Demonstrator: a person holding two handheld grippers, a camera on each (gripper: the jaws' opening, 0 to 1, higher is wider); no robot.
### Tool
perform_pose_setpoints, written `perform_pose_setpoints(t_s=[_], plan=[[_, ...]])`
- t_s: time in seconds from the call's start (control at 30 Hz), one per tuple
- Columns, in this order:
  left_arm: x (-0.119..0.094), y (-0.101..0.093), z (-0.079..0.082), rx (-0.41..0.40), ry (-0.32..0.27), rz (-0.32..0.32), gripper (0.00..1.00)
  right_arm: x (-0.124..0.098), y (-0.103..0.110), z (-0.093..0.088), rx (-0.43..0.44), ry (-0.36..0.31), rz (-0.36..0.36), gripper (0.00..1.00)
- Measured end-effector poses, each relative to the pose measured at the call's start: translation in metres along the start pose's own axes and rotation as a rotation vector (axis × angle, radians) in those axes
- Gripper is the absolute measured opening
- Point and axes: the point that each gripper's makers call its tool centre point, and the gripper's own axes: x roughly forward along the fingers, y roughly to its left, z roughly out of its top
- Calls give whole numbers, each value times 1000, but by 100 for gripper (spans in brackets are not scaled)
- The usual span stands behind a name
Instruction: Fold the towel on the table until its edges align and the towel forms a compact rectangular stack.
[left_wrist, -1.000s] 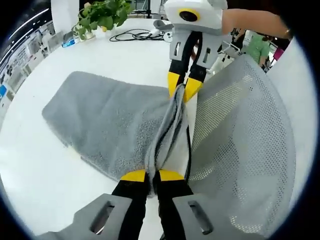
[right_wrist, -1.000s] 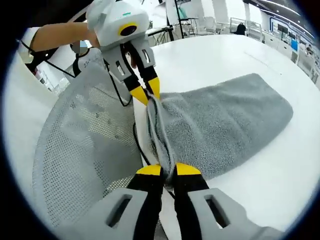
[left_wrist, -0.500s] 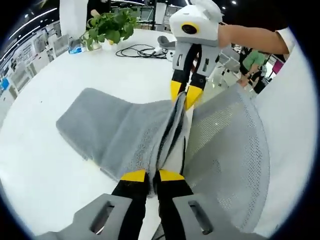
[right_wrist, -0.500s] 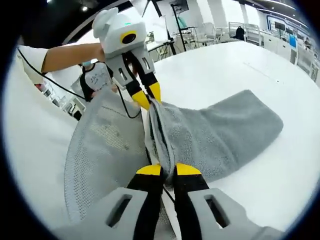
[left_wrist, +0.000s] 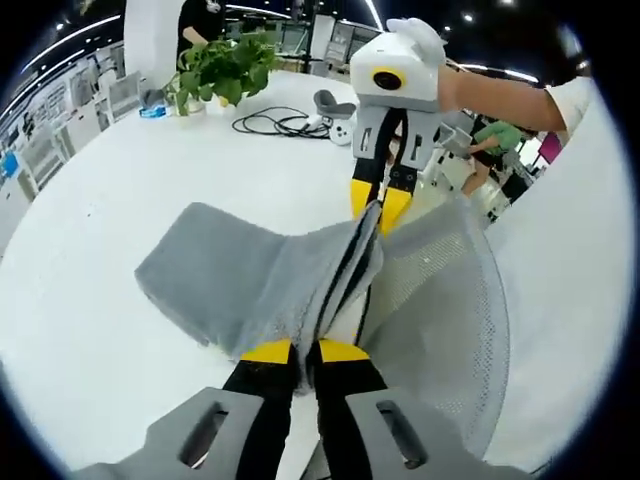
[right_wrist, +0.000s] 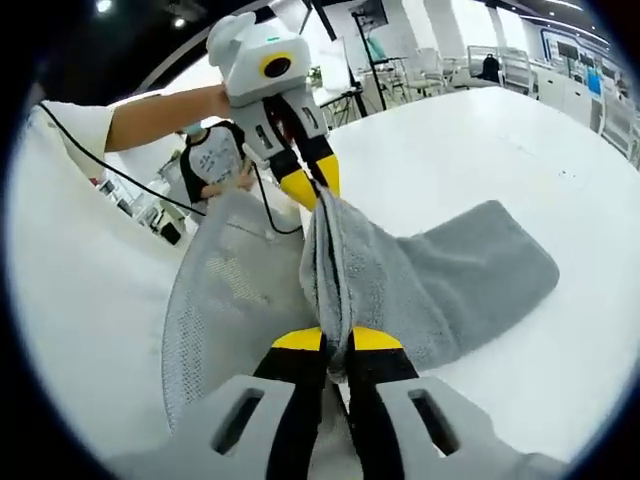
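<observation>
A grey towel (left_wrist: 240, 280) lies on the white table (left_wrist: 90, 200), with its near edge lifted and stretched taut between the two grippers. My left gripper (left_wrist: 304, 351) is shut on one corner of that edge. Across from it, the right gripper (left_wrist: 378, 199) pinches the other corner. In the right gripper view the right gripper (right_wrist: 336, 340) is shut on the towel (right_wrist: 440, 280), and the left gripper (right_wrist: 312, 183) holds the far corner. The rest of the towel trails down onto the table.
A grey mesh chair back (left_wrist: 450, 300) stands beside the table edge, under the lifted towel edge; it is also in the right gripper view (right_wrist: 230, 290). A potted plant (left_wrist: 222, 62) and a black cable (left_wrist: 280, 125) sit at the far side. People stand in the background.
Both grippers have risen, lifting the held towel edge higher off the table. Less of the towel lies flat, and its far end has been drawn closer.
</observation>
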Motion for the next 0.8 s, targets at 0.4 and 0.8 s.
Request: perform_pose_setpoints(t_s=[0.4,0.8], plan=[[-6,50,44,39,-41,166,8,-28,-48,33,6,-77,-181,5],[-1,91,68,25,-109,294,8,-43,-98,50,-14,-155,-344,6]])
